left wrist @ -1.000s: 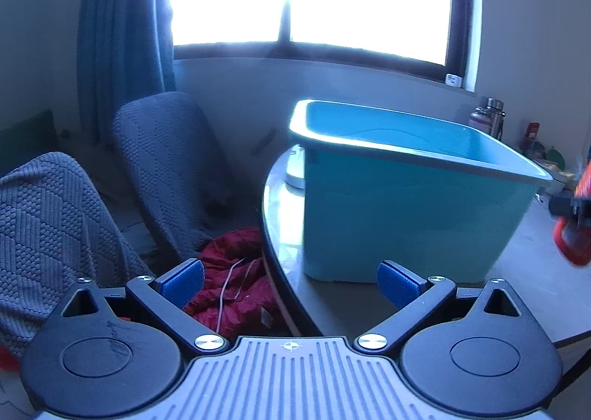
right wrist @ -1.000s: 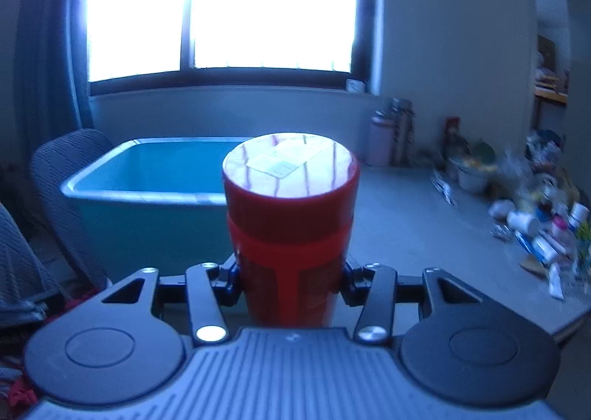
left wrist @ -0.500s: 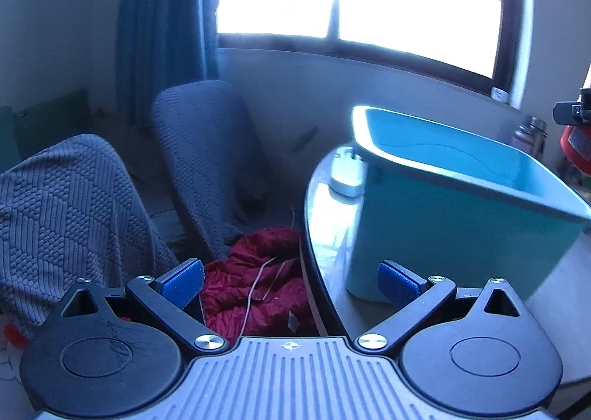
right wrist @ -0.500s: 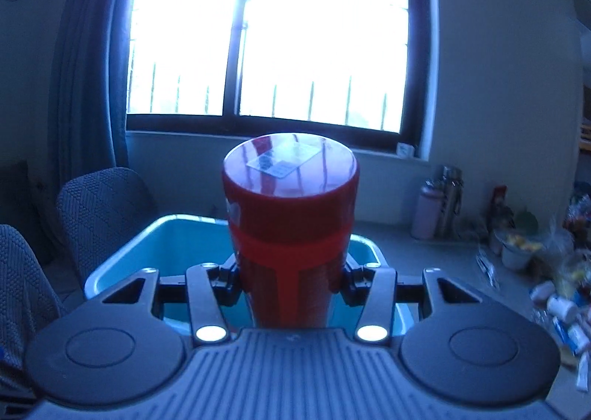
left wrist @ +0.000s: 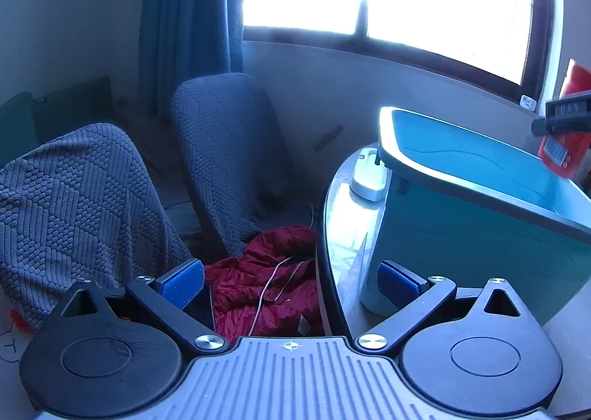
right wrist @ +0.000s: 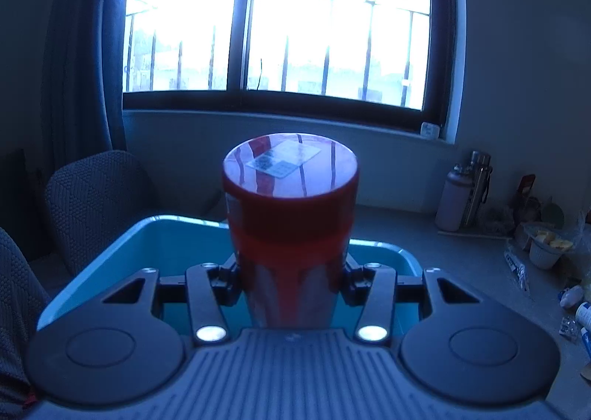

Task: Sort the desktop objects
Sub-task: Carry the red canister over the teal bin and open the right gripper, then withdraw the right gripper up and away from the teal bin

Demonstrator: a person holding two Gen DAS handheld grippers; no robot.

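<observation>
A red cylindrical container point(right wrist: 290, 220) with a white label on its top stands upright in my right gripper point(right wrist: 290, 281), whose fingers are shut on its sides. It hangs above the open teal plastic bin point(right wrist: 110, 261). In the left wrist view the same bin point(left wrist: 480, 220) sits on the round table at the right, and the red container point(left wrist: 569, 128) with the right gripper shows over its far right rim. My left gripper point(left wrist: 290, 278) stands open with nothing between its blue pads point(left wrist: 183, 281), low at the table's near left edge.
Two grey knit-covered chairs point(left wrist: 225, 147) and a red jacket point(left wrist: 266, 294) lie left of the table point(left wrist: 340, 235). A white device point(left wrist: 365, 180) sits behind the bin. Bottles point(right wrist: 465, 198), cups and small clutter point(right wrist: 543, 250) crowd the table's right side.
My right gripper has carried the red container up and over the teal bin. The left gripper has swung leftward, so the bin now sits further right in its view.
</observation>
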